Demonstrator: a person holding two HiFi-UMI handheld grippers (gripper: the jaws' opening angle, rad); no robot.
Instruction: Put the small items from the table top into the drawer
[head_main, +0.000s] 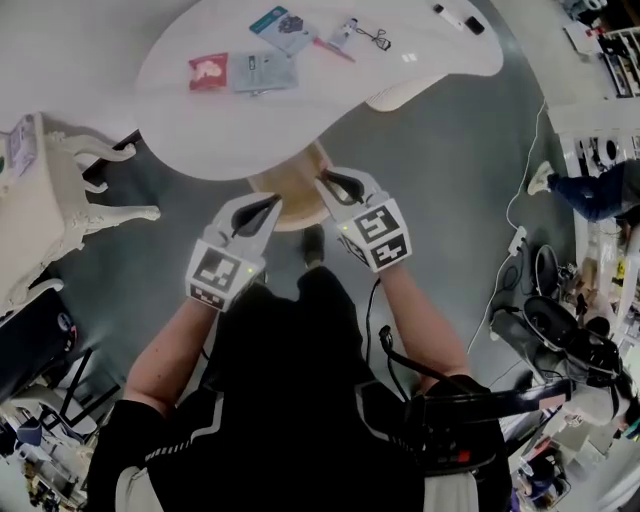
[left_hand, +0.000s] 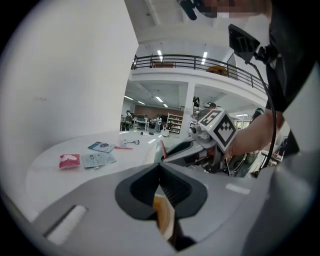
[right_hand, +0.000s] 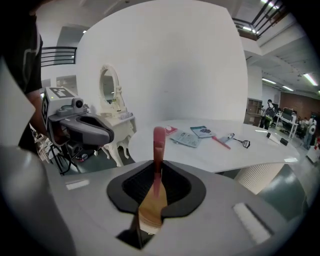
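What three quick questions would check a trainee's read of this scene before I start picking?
1. True or false: the red packet lies on the white table.
2. Multiple choice: the left gripper and right gripper are A) both empty, with jaws together; B) each holding a packet; C) both wide open.
3. Short answer: which item lies right beside the red packet?
Key: 1 true; 2 A; 3 the grey packet.

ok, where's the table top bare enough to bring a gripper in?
Bare: the wide near part of the table top, between its front edge and the red packet and grey sachet. Crowded: the far strip, from the teal card to the eyelash curler.
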